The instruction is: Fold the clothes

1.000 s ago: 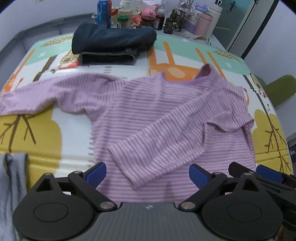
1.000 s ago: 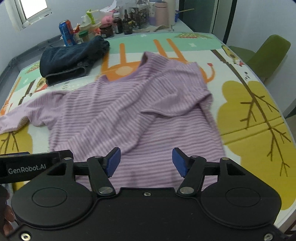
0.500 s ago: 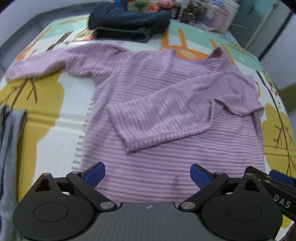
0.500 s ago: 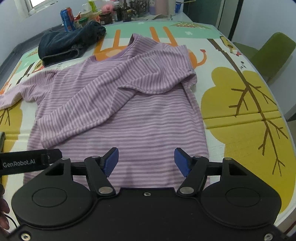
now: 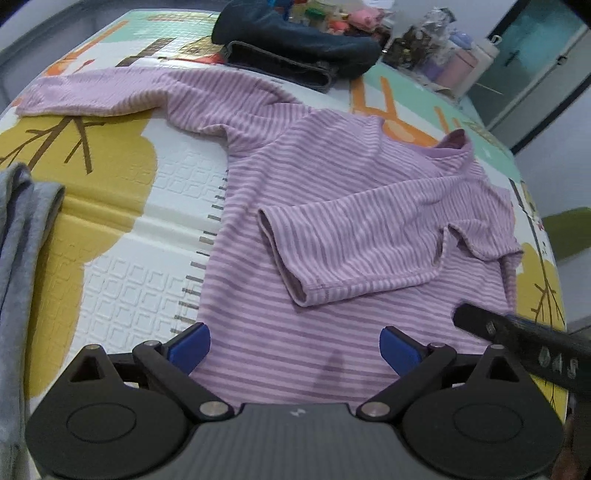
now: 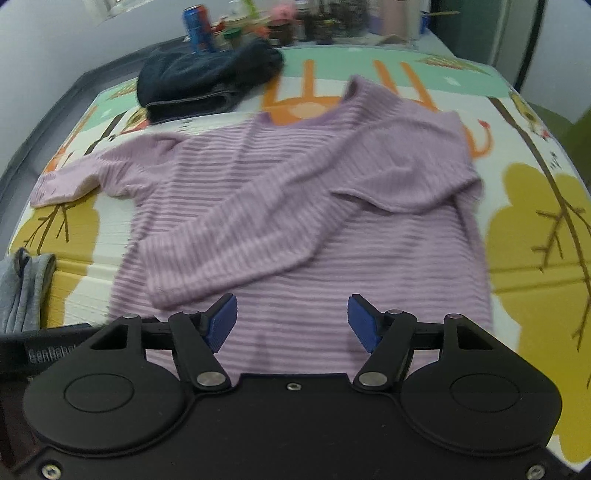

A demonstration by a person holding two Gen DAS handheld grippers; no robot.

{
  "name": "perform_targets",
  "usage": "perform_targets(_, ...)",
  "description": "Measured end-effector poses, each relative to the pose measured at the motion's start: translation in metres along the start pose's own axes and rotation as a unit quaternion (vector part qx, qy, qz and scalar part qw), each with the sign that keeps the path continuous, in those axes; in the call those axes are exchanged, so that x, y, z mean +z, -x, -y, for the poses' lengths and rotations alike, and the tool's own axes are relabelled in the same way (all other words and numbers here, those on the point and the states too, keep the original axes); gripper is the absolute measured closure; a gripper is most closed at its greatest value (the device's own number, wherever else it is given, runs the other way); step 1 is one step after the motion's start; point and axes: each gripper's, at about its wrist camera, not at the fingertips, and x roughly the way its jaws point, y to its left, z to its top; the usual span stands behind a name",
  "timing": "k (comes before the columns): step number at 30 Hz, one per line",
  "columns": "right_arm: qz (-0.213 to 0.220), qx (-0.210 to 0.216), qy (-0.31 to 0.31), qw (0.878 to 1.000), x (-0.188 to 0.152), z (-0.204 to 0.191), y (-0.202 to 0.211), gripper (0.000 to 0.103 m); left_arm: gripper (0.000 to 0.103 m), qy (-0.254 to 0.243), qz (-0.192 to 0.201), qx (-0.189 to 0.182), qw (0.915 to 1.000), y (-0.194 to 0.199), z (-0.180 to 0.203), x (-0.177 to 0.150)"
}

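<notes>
A purple striped long-sleeved shirt (image 5: 332, 206) lies flat on the patterned mat (image 5: 122, 236), its right sleeve folded across the chest and its left sleeve (image 5: 96, 94) stretched out to the far left. My left gripper (image 5: 293, 349) hovers open over the shirt's hem, nothing between its blue pads. In the right wrist view the same shirt (image 6: 295, 192) fills the middle, and my right gripper (image 6: 291, 323) is open just above the hem. The right gripper's body (image 5: 524, 343) shows at the right edge of the left wrist view.
Folded dark blue clothing (image 5: 295, 48) sits at the mat's far side, in front of bottles, cans and jars (image 6: 258, 22). Grey clothing (image 5: 18, 236) lies at the left edge of the mat. A green chair (image 5: 569, 232) stands to the right.
Both grippers have drawn back towards the shirt's hem and stayed open. The left view has swung leftwards, showing more of the outstretched sleeve. The shirt lies as before.
</notes>
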Motion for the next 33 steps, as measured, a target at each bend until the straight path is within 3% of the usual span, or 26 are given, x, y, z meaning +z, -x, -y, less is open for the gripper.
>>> perform_targets(13, -0.057, 0.033, 0.088, 0.994, 0.030, -0.083, -0.056, 0.042, 0.003, -0.059, -0.022, -0.026, 0.9977, -0.017, -0.023, -0.017)
perform_targets(25, -0.104, 0.000, 0.154, 0.983, 0.024, -0.118, -0.095, 0.043, 0.003, -0.080, -0.018, -0.042, 0.9957, -0.022, -0.028, -0.020)
perform_targets(30, -0.109, 0.003, 0.152, 0.982, 0.022, -0.114, -0.103, 0.054, 0.003, -0.084, -0.013, -0.042, 0.9955, -0.023, -0.031, -0.017)
perform_targets(32, -0.106, 0.014, 0.145, 0.984, 0.023, -0.113, -0.102, 0.077, 0.003, -0.085, -0.014, -0.044, 0.9954, -0.023, -0.034, -0.016)
perform_targets(33, -0.107, 0.019, 0.139, 0.984, 0.024, -0.112, -0.101, 0.080, 0.003, -0.084, -0.014, -0.046, 0.9953, -0.023, -0.035, -0.015)
